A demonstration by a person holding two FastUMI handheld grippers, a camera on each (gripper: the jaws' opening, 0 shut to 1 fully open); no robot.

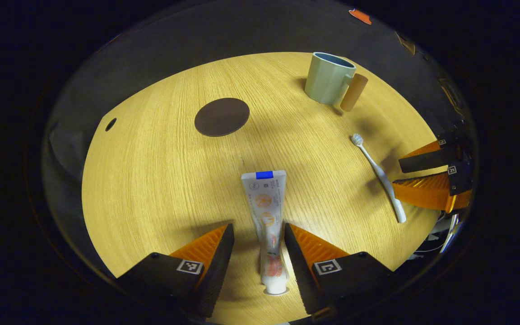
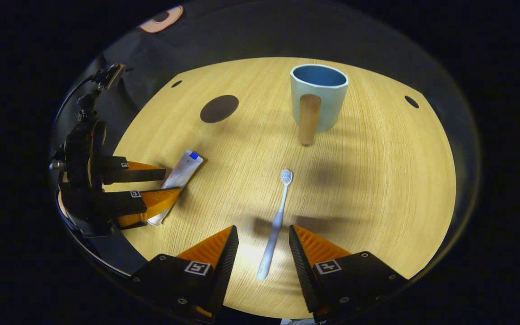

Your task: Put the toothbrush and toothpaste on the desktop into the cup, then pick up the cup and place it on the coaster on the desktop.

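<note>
Grippers hang spread over the round pale wooden desktop (image 1: 151, 180), the left gripper (image 1: 259, 243) straddling the flat white toothpaste tube (image 1: 266, 212) and the right gripper (image 2: 262, 246) straddling the slim white toothbrush (image 2: 277, 221), seemingly poised to grasp both, nearer than the pale green, wooden-handled cup (image 2: 318, 97) and dark round coaster (image 1: 221, 116).

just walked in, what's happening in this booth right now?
Two handheld grippers are lining up on the desktop. The left gripper is open and straddles the toothpaste; the right gripper is open around the toothbrush handle. Both items lie flat, not yet gripped. The cup stands upright and empty at the far side, and the coaster sits bare, apart from it.
</note>
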